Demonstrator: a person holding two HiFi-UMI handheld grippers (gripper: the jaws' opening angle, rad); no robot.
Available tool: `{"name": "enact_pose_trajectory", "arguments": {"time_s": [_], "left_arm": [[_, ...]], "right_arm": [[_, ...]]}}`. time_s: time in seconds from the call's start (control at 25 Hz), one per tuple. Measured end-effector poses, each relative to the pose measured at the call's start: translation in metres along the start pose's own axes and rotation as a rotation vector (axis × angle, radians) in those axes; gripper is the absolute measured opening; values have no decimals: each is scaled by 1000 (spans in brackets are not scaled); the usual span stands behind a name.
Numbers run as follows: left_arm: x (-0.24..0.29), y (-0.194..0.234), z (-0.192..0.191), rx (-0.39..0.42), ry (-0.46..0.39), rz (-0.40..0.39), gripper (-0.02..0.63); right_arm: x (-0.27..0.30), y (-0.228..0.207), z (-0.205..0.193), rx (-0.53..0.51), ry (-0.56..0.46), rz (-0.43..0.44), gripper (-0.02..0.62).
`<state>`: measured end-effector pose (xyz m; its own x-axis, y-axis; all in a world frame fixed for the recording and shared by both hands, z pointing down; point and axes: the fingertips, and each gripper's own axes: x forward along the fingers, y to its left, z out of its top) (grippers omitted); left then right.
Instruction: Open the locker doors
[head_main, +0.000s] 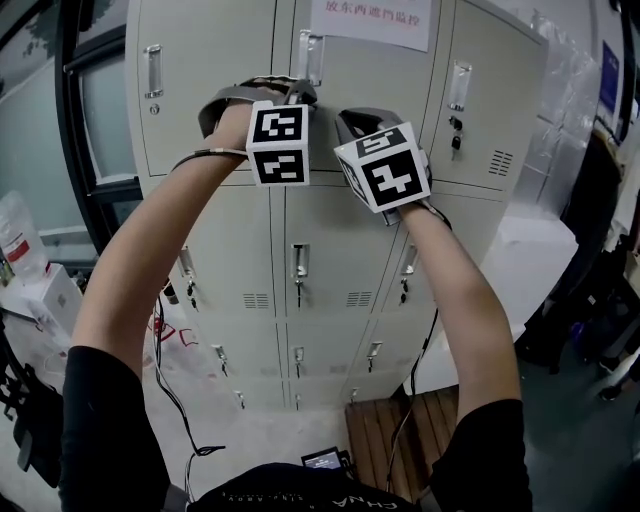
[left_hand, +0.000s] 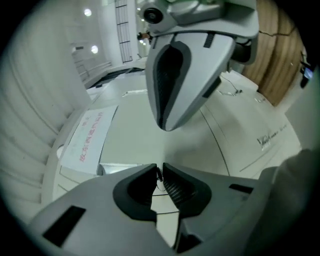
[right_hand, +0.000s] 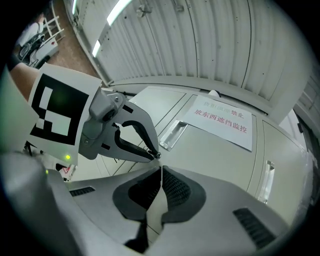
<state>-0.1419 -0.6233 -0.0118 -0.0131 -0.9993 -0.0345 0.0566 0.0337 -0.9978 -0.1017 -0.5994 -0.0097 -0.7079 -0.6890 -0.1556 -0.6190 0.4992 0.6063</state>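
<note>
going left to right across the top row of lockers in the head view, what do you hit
left door handle → left claw → right claw → right door handle

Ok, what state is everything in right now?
Top middle door: closed.
Key: at that door, pinched by the jaws.
Left gripper: shut on key.
Right gripper: shut, empty.
Other doors: closed.
Notice: stuck flat on top middle door.
</note>
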Motion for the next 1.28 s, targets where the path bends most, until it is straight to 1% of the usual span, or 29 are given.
{"name": "enact_pose_trajectory", "arguments": {"time_s": [0.16,0.2,0.24,0.28,0.32,0.4,0.48,0.56,0.68,0.84,0.88,0.96,1.04,1.08,1.16,1.28], "left_arm": [[1,-5,-1,304,39,-32,51],[1,-6,-1,360,50,-33,51],[1,-6,-1,396,59,-30,52],[2,-7,-1,413,63,-24,54],[3,-8,-1,413,62,-15,54],[4,-9,-1,380,51,8,54],[5,-8,-2,327,39,36,57],[3,-6,-5,229,21,39,82],[-3,-9,-13,12,-35,-20,141],[-12,-15,-28,-234,-88,-54,143],[-13,-18,-31,-313,-109,-71,141],[-16,-22,-34,-504,-170,-115,141],[-19,-23,-35,-693,-239,-153,129],[-20,-23,-35,-772,-268,-167,102],[-18,-24,-35,-904,-312,-203,44],[-11,-27,-36,-1069,-345,-248,24]], "right_arm": [[0,-3,-2,-3,19,-19,32],[-1,-4,-3,-5,25,-24,34],[-2,-4,-3,-6,30,-28,32],[-2,-5,-4,-7,33,-31,32],[-3,-6,-4,-7,35,-33,32],[-5,-7,-5,-8,41,-39,32],[-5,-7,-6,-15,51,-41,32],[-4,-6,-6,-23,59,-40,32],[0,-5,-6,-26,69,-33,32],[10,-5,-3,-1,66,-19,32],[13,-5,0,18,57,-11,34],[19,-6,10,68,25,19,34],[26,-5,23,110,-18,62,34],[30,-4,30,125,-36,83,34],[38,-2,42,143,-59,115,34],[47,0,58,165,-73,143,34]]}}
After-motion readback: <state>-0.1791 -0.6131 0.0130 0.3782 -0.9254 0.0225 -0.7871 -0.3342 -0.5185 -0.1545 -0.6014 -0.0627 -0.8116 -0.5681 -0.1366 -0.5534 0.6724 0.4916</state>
